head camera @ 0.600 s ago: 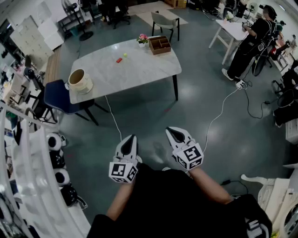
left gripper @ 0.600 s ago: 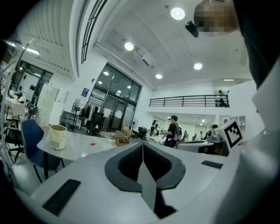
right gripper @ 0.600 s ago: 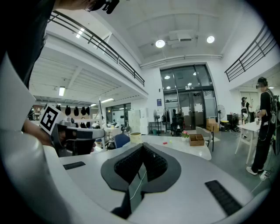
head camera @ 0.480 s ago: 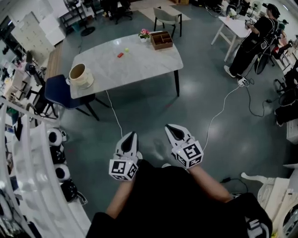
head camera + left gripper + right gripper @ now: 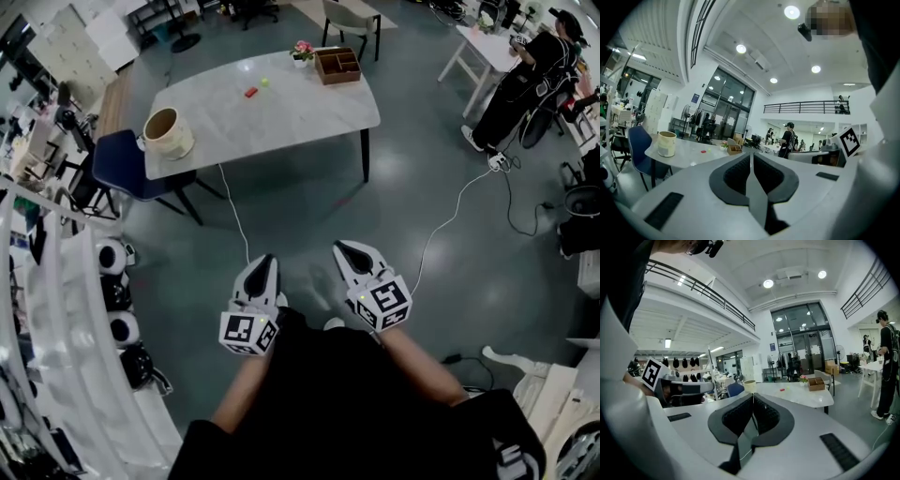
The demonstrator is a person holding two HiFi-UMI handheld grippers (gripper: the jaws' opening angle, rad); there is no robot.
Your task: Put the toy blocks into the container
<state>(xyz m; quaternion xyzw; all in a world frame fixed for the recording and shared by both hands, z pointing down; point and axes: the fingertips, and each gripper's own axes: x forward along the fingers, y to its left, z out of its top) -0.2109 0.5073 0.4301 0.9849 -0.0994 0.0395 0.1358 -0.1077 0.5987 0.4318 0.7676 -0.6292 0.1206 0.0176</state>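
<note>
Two small toy blocks lie on the white marble table far ahead: a red block and a yellow-green block. A cream bucket-like container stands at the table's left end. My left gripper and right gripper are held side by side over the floor, well short of the table, both shut and empty. The left gripper view shows its shut jaws, the container and the red block. The right gripper view shows shut jaws and the red block beyond.
A wooden compartment box and a small flower pot sit at the table's far side. A blue chair stands by its left end. Cables run across the grey floor. A person stands at another table, far right. Shelves line the left.
The table and its things have slid lower in the head view, so it is a little nearer. Both grippers stay shut, side by side.
</note>
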